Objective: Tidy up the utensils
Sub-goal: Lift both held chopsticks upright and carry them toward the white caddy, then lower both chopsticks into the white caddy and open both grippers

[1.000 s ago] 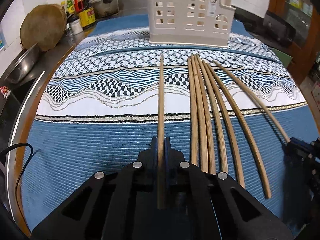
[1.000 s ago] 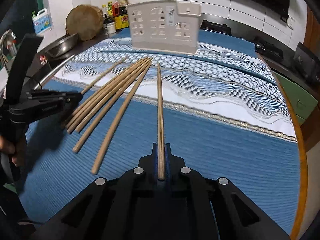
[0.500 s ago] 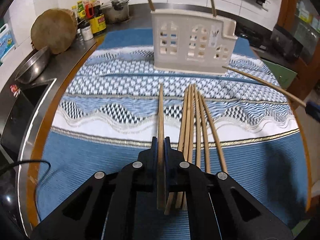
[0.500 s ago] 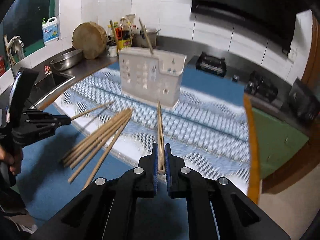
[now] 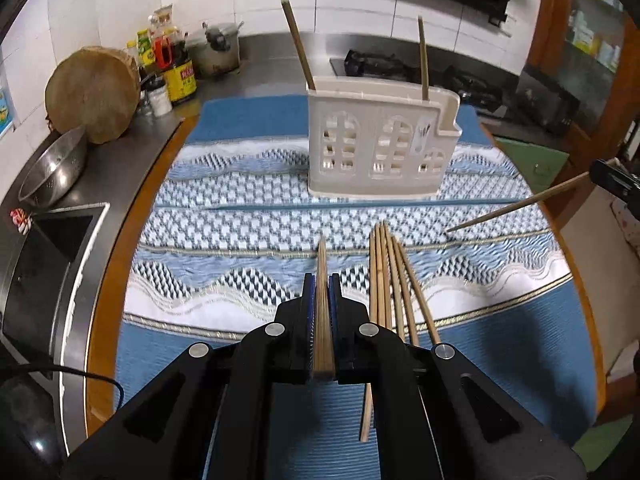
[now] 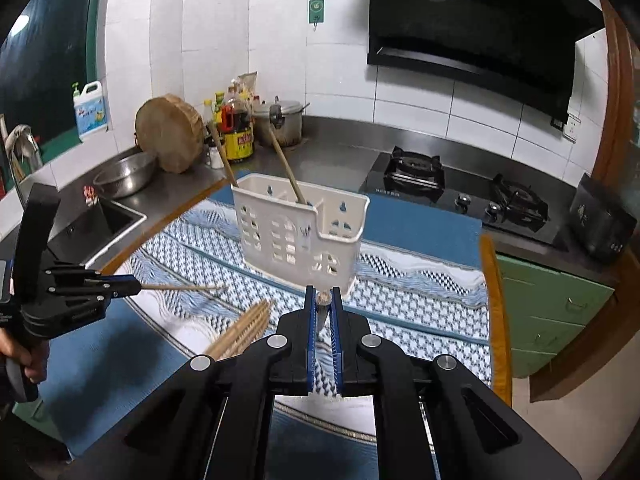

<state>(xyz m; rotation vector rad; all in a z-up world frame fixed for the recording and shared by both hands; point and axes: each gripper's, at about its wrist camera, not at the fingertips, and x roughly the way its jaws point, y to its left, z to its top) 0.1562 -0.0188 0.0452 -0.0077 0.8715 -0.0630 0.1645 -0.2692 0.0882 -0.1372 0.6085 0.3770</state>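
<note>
My left gripper (image 5: 322, 280) is shut on one bamboo chopstick (image 5: 322, 312), held above the patterned cloth (image 5: 240, 232) and pointing at the white slotted utensil holder (image 5: 380, 140). Two chopsticks (image 5: 298, 44) stand in that holder. Several loose chopsticks (image 5: 390, 280) lie on the cloth just right of my left gripper. My right gripper (image 6: 323, 298) is shut on another chopstick (image 6: 323, 299), seen end-on, in front of the holder (image 6: 296, 232). From the right wrist view the left gripper (image 6: 134, 285) hangs at the left with its chopstick (image 6: 180, 287) sticking out.
A round wooden block (image 6: 170, 138), a steel bowl (image 6: 124, 178), bottles (image 6: 236, 128) and a pot (image 6: 282, 120) line the back counter. A sink (image 6: 100, 220) lies left of the cloth, a gas stove (image 6: 460, 192) at the back right, a green cabinet (image 6: 552, 312) beyond the table's right edge.
Both grippers have risen off the cloth, each carrying its chopstick. The right one has tilted up, so its chopstick now shows end-on and the holder sits nearer the middle.
</note>
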